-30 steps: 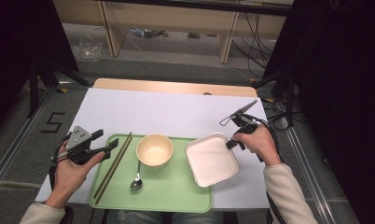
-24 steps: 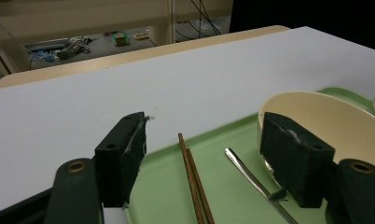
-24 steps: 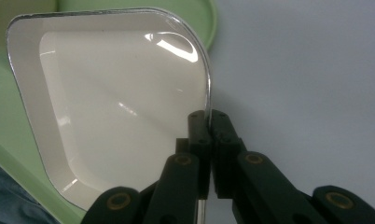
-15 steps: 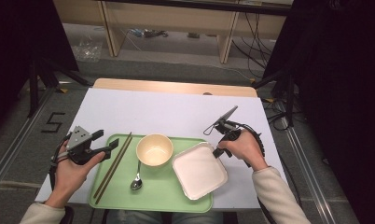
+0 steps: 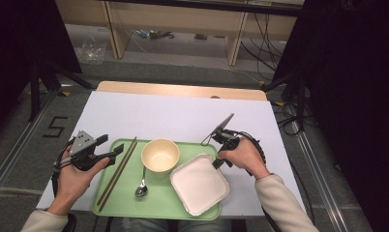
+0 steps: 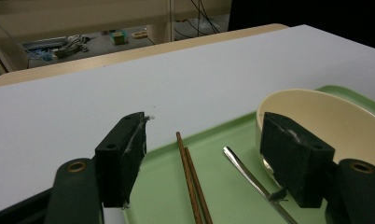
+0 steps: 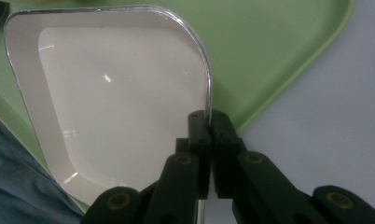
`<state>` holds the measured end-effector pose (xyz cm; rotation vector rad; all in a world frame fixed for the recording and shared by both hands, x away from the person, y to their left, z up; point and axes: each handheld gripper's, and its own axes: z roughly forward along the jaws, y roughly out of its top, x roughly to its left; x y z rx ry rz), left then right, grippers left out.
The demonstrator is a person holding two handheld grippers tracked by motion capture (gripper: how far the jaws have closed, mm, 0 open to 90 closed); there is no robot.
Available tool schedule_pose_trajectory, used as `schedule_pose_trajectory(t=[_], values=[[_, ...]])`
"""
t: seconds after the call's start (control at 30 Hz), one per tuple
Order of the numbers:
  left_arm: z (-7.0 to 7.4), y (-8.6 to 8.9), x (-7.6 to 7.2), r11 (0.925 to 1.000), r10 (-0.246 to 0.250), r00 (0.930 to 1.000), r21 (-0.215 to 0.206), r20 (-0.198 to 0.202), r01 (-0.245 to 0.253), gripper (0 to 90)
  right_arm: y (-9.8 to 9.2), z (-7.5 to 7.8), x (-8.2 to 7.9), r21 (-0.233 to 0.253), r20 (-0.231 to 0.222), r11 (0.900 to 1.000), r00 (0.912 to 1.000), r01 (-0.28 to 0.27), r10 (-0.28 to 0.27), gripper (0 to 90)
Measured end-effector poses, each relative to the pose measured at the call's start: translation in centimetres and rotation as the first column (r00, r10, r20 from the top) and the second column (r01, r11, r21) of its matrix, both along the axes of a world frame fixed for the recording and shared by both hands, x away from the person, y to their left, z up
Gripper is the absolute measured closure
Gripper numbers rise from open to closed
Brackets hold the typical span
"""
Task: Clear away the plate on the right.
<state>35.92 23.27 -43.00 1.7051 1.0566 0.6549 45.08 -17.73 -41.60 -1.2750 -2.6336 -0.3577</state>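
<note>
A green tray (image 5: 158, 205) lies at the table's near edge. On it rest brown chopsticks (image 5: 116, 173), a metal spoon (image 5: 142, 184), a cream bowl (image 5: 159, 155) and a white square plate (image 5: 199, 183). My right gripper (image 5: 216, 163) is shut on the plate's right rim (image 7: 207, 100), holding the plate over the tray's right part. My left gripper (image 5: 110, 151) stands open at the tray's left edge, jaws either side of the chopsticks (image 6: 191, 179) and spoon handle (image 6: 255, 182), with the bowl (image 6: 335, 121) just behind its right jaw.
A white sheet (image 5: 173, 118) covers the table beyond the tray. A wooden table edge (image 5: 183, 90) runs along the far side. Shelving and cables stand on the floor behind.
My right gripper has carried the white plate leftward and nearer, from the sheet beside the tray to over the tray's right part. My left gripper has stayed put.
</note>
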Motion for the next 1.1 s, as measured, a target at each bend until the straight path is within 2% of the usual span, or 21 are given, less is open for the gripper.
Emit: schedule_pose_trajectory(t=[0.03, 0.07, 0.1, 0.17, 0.4, 0.5, 0.53, 0.77, 0.8, 0.93, 0.97, 1.03, 1.1], values=[[0.0, 0.0, 0.0, 1.0000, 0.000, 1.0000, 0.000, -0.001, 0.000, 31.2, 0.1, 0.1, 0.0, -0.002, -0.009, 1.000, 0.9999, -0.010, 0.010, 89.3], [0.0, 0.0, 0.0, 1.0000, 0.002, 1.0000, -0.004, -0.003, -0.002, 31.2, 0.1, -0.2, 0.3, 0.003, 0.035, 0.997, 0.9963, -0.079, 0.079, 89.3], [-0.1, 0.0, 0.0, 1.0000, 0.003, 1.0000, -0.008, -0.006, -0.004, 31.2, 0.5, 0.0, -0.1, -0.009, -0.005, 1.000, 0.9998, -0.021, 0.021, 89.3], [0.0, 0.0, 0.0, 1.0000, 0.000, 1.0000, 0.003, -0.003, 0.000, 31.2, 1.0, -0.1, -0.1, -0.013, -0.012, 0.999, 0.9995, -0.031, 0.031, 89.3], [-0.1, 0.1, 0.0, 1.0000, 0.001, 1.0000, 0.003, -0.001, -0.001, 31.2, 2.8, -0.5, 0.4, -0.040, -0.013, 0.993, 0.9939, -0.110, 0.110, 89.2], [-0.1, 0.0, 0.0, 1.0000, 0.001, 1.0000, 0.002, -0.003, -0.001, 31.2, 3.1, -0.6, 0.7, -0.043, -0.027, 0.991, 0.9917, -0.127, 0.126, 89.3], [-0.1, 0.0, 0.0, 1.0000, -0.002, 1.0000, 0.006, -0.002, 0.002, 31.2, 3.2, -0.8, 0.7, -0.030, -0.026, 0.992, 0.9926, -0.120, 0.119, 89.2], [-0.1, 0.0, 0.0, 1.0000, 0.001, 1.0000, 0.007, -0.004, -0.001, 31.2, 3.5, -1.2, 0.8, -0.035, -0.030, 0.993, 0.9936, -0.110, 0.109, 89.2], [-0.1, -0.1, 0.0, 1.0000, 0.001, 1.0000, 0.006, -0.003, -0.001, 31.2, 3.5, -1.3, 0.9, -0.036, -0.024, 0.991, 0.9917, -0.127, 0.126, 89.2], [-0.1, 0.0, 0.0, 1.0000, 0.000, 1.0000, 0.005, -0.003, 0.000, 31.3, 4.2, -1.6, 0.8, -0.055, -0.022, 0.991, 0.9928, -0.119, 0.118, 89.2], [-0.1, 0.0, 0.1, 1.0000, 0.000, 1.0000, 0.005, -0.001, 0.000, 31.2, 4.3, -1.6, 0.9, -0.042, -0.014, 0.990, 0.9908, -0.135, 0.135, 89.2], [-0.2, 0.0, 0.0, 1.0000, 0.002, 1.0000, 0.001, -0.007, -0.002, 31.3, 4.6, -1.7, 1.0, -0.047, -0.006, 0.988, 0.9894, -0.145, 0.145, 89.2], [-0.2, -0.1, 0.0, 1.0000, 0.001, 1.0000, -0.001, -0.008, -0.001, 31.2, 5.0, -1.8, 1.0, -0.041, -0.017, 0.988, 0.9885, -0.151, 0.150, 89.1]])
